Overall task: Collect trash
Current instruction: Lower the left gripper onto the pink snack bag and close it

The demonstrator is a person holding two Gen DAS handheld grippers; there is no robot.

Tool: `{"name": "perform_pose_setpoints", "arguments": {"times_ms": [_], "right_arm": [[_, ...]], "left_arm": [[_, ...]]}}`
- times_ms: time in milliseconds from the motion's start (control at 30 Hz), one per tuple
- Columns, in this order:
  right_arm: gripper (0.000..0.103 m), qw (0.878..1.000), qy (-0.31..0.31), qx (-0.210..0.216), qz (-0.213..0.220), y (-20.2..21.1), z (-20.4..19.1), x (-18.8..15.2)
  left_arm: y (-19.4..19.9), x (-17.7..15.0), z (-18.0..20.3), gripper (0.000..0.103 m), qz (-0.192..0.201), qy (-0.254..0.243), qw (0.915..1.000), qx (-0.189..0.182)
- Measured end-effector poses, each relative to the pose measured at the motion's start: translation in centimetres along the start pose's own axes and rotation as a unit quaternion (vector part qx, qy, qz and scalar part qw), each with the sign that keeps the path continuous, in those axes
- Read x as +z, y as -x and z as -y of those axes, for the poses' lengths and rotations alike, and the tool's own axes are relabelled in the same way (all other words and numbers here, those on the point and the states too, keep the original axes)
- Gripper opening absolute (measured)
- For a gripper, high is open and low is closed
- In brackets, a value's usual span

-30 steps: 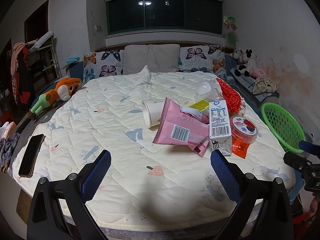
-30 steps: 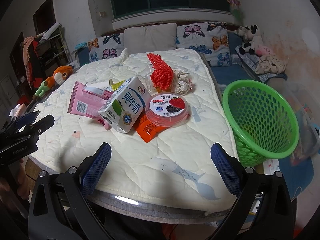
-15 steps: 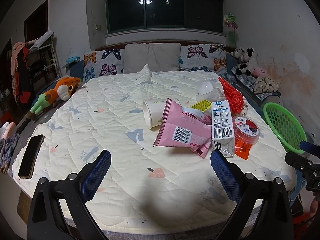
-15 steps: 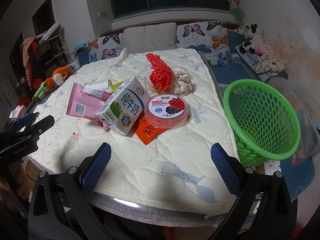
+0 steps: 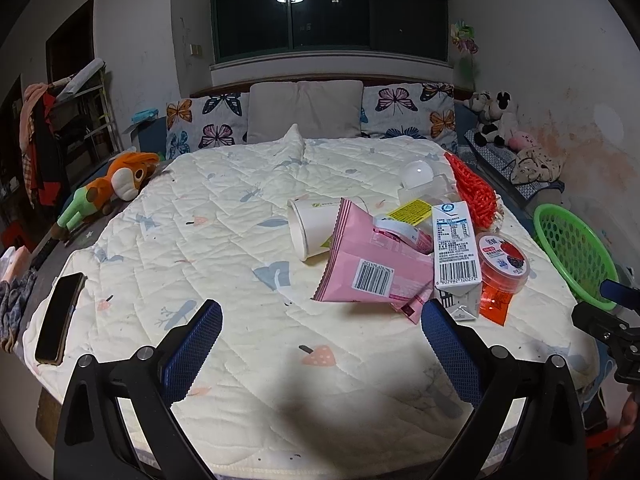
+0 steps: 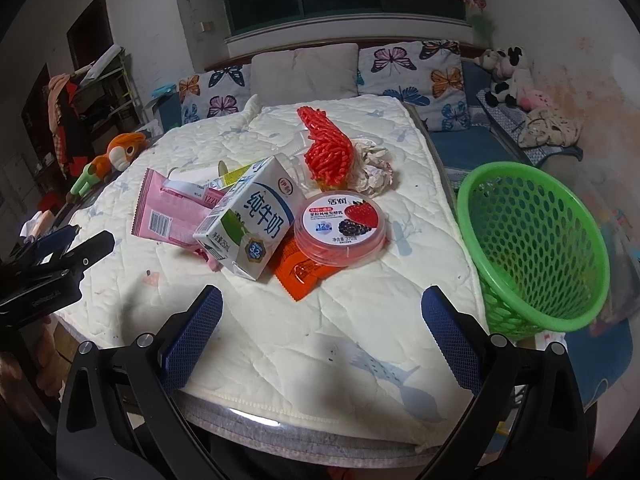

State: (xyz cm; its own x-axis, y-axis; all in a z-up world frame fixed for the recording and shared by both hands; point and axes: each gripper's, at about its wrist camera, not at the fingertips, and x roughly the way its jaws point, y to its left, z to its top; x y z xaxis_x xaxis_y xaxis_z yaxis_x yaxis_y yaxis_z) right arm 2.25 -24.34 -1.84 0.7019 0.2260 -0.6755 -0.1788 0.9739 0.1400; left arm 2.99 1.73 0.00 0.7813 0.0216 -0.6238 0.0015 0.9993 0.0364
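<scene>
Trash is heaped mid-frame on the quilt [image 6: 280,344]: a milk carton [image 6: 250,222], pink bag [image 5: 368,264] and yogurt tub [image 6: 340,226]. The left gripper [image 5: 320,344] and right gripper [image 6: 320,332] are held level above the near edge, fingers spread wide, nothing pinched. A green basket [image 6: 560,304] is seen at right.

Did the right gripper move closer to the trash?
Yes. The right gripper has moved a little forward; the milk carton and green basket look nearer.
</scene>
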Motion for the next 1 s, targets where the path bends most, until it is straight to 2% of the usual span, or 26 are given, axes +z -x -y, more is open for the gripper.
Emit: {"name": "perform_pose_setpoints", "arguments": {"times_ms": [367, 733, 767, 800, 1000], "right_arm": [[0.099, 1.000, -0.008, 0.015, -0.008, -1.2, 0.7, 1.0], [0.099, 0.999, -0.015, 0.041, -0.019, -2.6, 0.7, 2.2], [0.099, 0.999, -0.014, 0.042, -0.019, -2.7, 0.7, 2.3], [0.099, 0.999, -0.015, 0.044, -0.020, -2.8, 0.7, 2.4], [0.099, 0.997, -0.031, 0.056, -0.034, -3.9, 1.3, 2.7]], "left_arm": [[-2.3, 1.8, 0.5, 0.097, -0.011, -0.029, 0.9994, -0.015], [-5.8, 3.8, 0.2, 0.095, -0.027, -0.039, 0.9970, -0.061], [-6.2, 4.0, 0.2, 0.092, -0.031, -0.039, 0.9963, -0.070], [-6.6, 4.1, 0.2, 0.085, -0.036, -0.040, 0.9954, -0.079], [-8.2, 4.1, 0.8, 0.065, -0.057, -0.043, 0.9898, -0.123]]}}
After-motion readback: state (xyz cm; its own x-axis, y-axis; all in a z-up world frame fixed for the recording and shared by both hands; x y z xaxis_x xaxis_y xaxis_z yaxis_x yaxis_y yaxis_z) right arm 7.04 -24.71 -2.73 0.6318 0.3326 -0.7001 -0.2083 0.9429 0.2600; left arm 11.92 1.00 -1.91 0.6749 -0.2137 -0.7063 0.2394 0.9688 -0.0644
